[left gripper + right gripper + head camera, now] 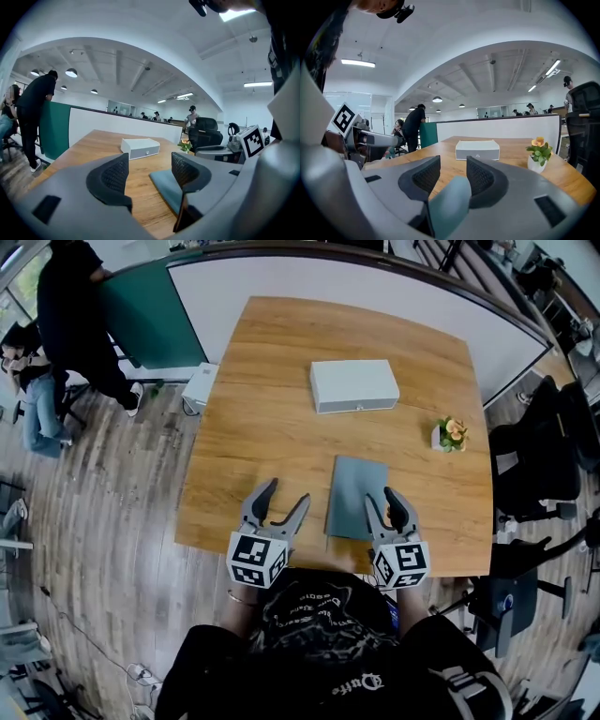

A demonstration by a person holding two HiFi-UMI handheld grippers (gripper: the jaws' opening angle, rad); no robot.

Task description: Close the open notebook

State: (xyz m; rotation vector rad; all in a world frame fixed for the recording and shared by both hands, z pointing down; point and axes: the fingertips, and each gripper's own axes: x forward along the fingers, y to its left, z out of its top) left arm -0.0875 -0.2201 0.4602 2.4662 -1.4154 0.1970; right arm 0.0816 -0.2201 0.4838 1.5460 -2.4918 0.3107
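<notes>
Since the notebook (354, 493) lies flat and shut near the surface's (272, 409) front edge, the task looks done. The left gripper (287, 493) has wide, empty fingers; the right gripper (382, 498) has half-parted fingers over the notebook's corner, gripping nothing.

1. The notebook (355, 495) is a slim rectangle with a plain grey-teal cover; I can make out no print on it.
2. It is shut, the cover lying flat and level on the wooden table (281, 381).
3. It lies near the table's front edge, close to me, with its long sides running away from me and slightly askew.
4. In my right gripper view, one rounded corner (447, 206) of it shows low between my jaws.
</notes>
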